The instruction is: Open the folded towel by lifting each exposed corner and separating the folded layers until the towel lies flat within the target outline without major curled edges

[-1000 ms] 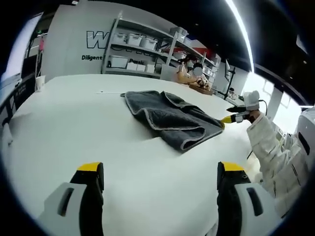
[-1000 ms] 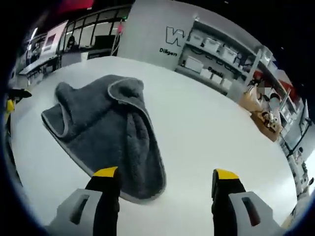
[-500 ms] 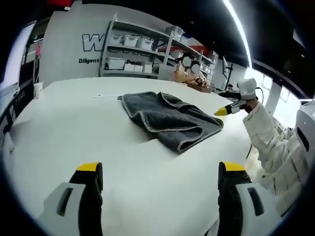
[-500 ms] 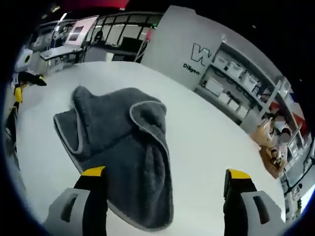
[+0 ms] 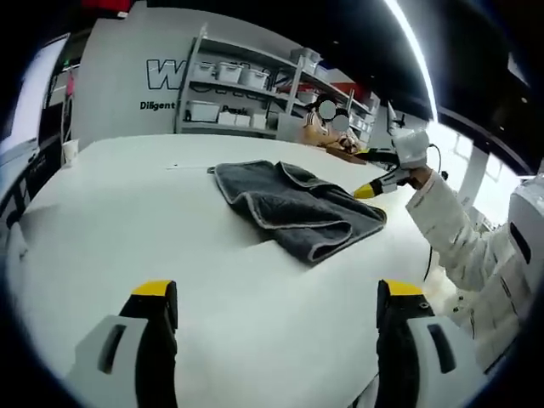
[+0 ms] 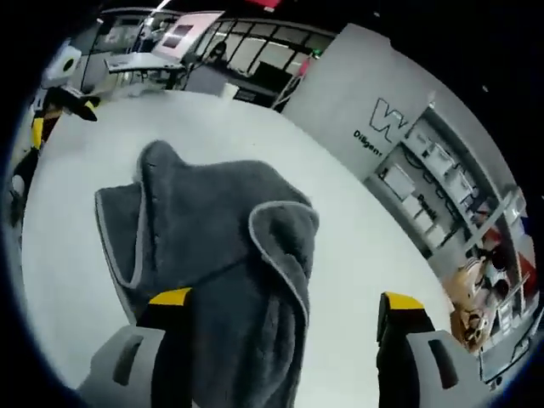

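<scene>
White table (image 5: pixel 127 229), towel (image 5: pixel 293 208) lengthwise rightward

A broad white table (image 5: pixel 127 229), a crumpled, still-folded grey towel (image 5: pixel 293 208) directly on it.

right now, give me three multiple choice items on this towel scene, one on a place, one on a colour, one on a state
1. Where does the towel lie?
A. on the white table
B. on a shelf
C. draped over a chair

2. What colour are the tips of the left gripper?
A. red
B. yellow
C. green

3. What state is the towel in?
A. spread flat
B. rolled into a tube
C. folded in bunched layers

Answers:
1. A, the left gripper view shows the grey towel resting on the tabletop.
2. B, both tips rising from the bottom of that view are yellow.
3. C, the right gripper view shows layers lapped over each other with a pale edge curling up, while the right gripper hangs open above it.
</scene>
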`<state>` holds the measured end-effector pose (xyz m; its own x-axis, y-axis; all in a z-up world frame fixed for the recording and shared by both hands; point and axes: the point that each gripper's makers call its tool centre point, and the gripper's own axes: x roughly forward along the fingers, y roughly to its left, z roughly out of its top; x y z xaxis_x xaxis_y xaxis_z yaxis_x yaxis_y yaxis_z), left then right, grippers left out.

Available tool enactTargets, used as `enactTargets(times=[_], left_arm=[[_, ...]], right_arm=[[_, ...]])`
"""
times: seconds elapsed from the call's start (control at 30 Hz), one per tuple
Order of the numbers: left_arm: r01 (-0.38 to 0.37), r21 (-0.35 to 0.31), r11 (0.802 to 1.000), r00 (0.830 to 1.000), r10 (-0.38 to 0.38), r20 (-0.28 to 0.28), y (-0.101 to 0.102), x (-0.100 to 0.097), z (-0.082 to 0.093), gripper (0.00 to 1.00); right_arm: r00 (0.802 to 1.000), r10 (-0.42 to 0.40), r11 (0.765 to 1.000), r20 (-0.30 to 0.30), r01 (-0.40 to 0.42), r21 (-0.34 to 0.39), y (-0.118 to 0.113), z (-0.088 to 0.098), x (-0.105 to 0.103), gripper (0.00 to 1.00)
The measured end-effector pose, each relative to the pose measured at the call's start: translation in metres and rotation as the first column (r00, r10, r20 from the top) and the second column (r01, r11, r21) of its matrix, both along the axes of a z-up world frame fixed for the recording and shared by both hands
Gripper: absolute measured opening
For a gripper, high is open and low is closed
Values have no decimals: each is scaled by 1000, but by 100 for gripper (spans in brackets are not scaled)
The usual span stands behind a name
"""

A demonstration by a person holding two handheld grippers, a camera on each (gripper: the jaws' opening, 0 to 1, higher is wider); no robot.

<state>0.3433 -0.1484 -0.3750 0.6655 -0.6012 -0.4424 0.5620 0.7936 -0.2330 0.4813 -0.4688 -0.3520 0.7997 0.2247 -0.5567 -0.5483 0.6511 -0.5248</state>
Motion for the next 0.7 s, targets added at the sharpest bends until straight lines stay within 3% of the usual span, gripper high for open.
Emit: enactTargets(times=[0.23,0.3,0.57,0.7], left_arm=[[-8,-3,1000,1000,8,-3,3,1,-2,96],[-9,-4,1000,1000,9,-4,4,0,-3,96],[-21,-12,1000,1000,21,-3,7,0,-3,96],[-25,-14,1000,1000,25,-3,8,0,-4,96]], right_arm=[[997,69,995,20,-68,-70,14,-9,15,65],[996,86,990,23,-83,-115,15,-13,21,63],[990,142,975,12,-137,-176,23,-26,33,54],[982,188,956,21,-178,-235,31,-32,38,49]])
